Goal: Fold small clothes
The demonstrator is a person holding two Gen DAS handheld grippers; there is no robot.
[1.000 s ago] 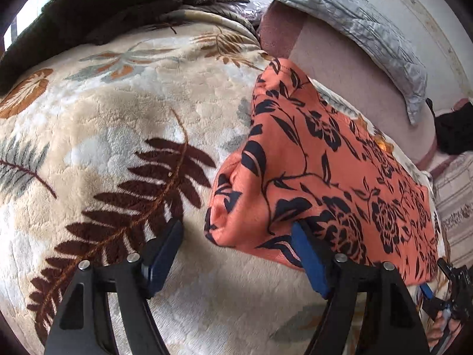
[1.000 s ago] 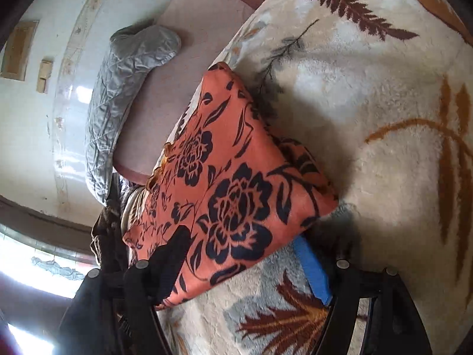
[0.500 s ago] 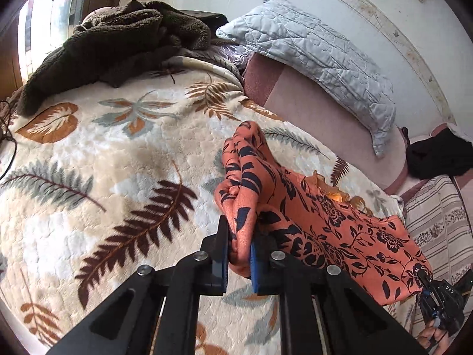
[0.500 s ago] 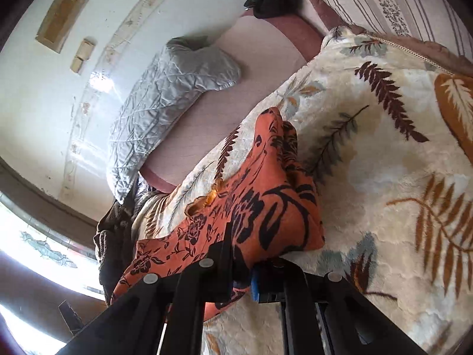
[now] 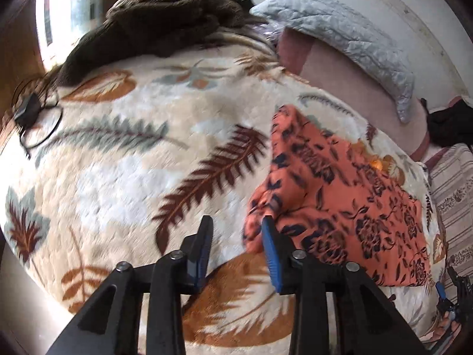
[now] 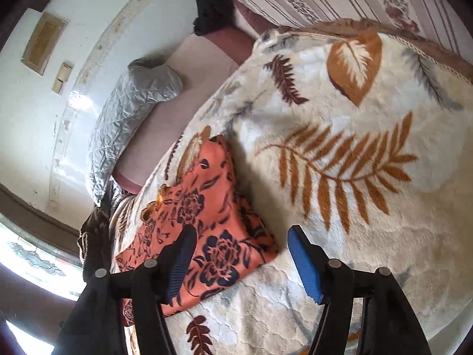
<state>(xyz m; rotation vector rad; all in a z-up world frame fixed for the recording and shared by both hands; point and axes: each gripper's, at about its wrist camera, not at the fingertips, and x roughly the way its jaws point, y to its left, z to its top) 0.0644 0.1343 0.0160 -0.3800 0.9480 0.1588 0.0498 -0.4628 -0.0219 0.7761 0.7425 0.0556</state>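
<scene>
Both grippers, left and right, stand apart, empty; orange floral garment appears light, limp: pinch corners.

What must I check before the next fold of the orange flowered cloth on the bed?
1. Left tongs open, holding nothing: ok.
2. Right tongs open, holding nothing: ok.
3. Orange cloth lies on the leaf blanket, away from the grey pillow: ok.
4. Cloth flat: not ok; its near left corner is bunched up.
5. Folded edges aligned: cannot tell, the left view is blurred.
</scene>
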